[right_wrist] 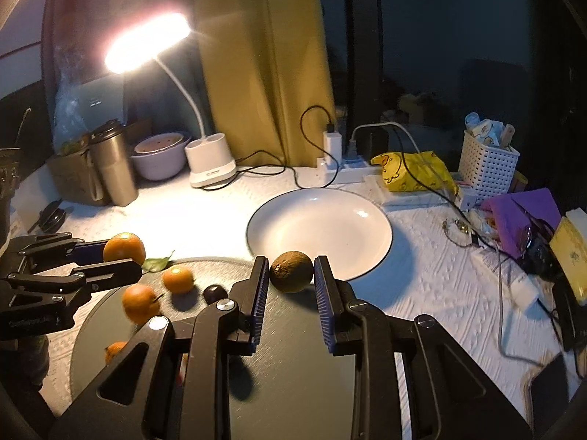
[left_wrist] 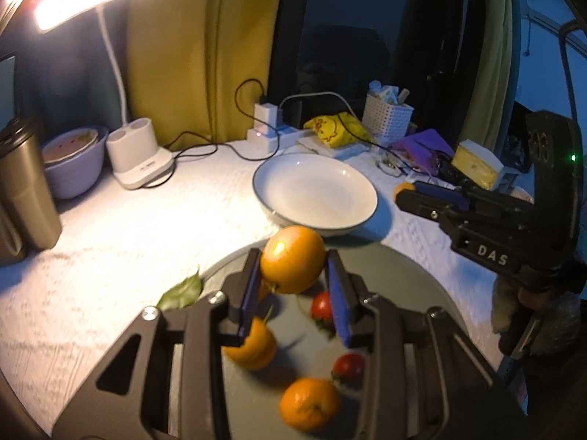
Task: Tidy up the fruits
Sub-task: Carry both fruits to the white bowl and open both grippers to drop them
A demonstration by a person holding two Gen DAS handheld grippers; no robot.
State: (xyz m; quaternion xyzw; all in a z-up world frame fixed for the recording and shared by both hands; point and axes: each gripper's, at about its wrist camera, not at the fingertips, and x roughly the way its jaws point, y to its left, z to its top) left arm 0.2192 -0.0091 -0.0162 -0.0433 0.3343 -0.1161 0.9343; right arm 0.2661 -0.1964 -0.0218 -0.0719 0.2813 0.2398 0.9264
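Note:
My left gripper [left_wrist: 293,275] is shut on an orange [left_wrist: 292,259] and holds it above a dark round tray [left_wrist: 411,286]. On the tray lie two more oranges [left_wrist: 253,344] [left_wrist: 310,403] and two red fruits [left_wrist: 323,306] [left_wrist: 348,368]. My right gripper [right_wrist: 290,275] is shut on a brown kiwi [right_wrist: 291,271], held at the near rim of an empty white plate [right_wrist: 319,231]. In the right wrist view the left gripper [right_wrist: 121,256] with its orange [right_wrist: 124,247] is at the left, above the tray [right_wrist: 293,366].
A green leaf [left_wrist: 181,289] lies by the tray. A lit desk lamp [right_wrist: 211,161], steel tumbler [right_wrist: 113,165], lilac bowl [right_wrist: 157,159], power strip with cables [right_wrist: 345,163], yellow bag [right_wrist: 411,172], white basket [right_wrist: 488,165] and purple clutter [right_wrist: 521,216] ring the white cloth.

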